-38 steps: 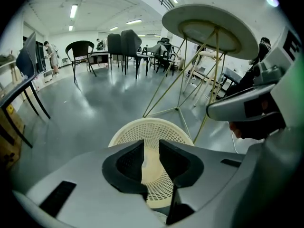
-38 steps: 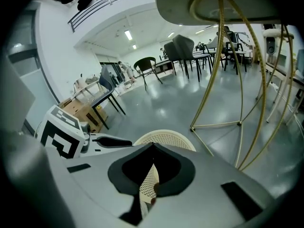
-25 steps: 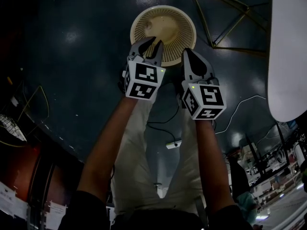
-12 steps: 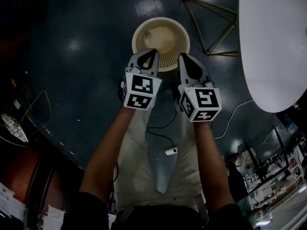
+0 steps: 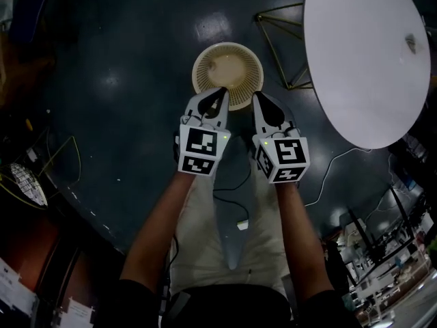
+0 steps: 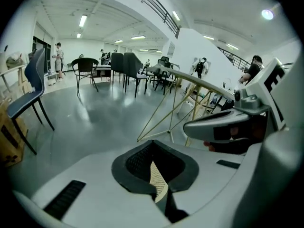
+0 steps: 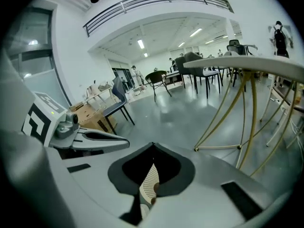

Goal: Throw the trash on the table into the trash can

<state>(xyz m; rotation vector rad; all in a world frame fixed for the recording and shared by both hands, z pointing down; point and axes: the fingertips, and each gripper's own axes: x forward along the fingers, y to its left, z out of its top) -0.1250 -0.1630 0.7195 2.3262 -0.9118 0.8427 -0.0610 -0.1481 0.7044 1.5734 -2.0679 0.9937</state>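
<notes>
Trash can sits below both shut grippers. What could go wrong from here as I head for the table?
1. A white plug box and its cable lie on the floor by the person's legs; stepping toward the table could snag them.
2. The table's gold legs stand close to the trash can; swinging the right gripper across could clip them.
3. The only small item on the table lies near its far edge, probably an awkward reach.

The trash can (image 5: 202,80) stood on the floor (image 5: 123,80), just ahead of the left claw (image 5: 220,93) and right claw (image 5: 259,98), which were side by side. The worktop (image 5: 369,67) lay to its right.
</notes>
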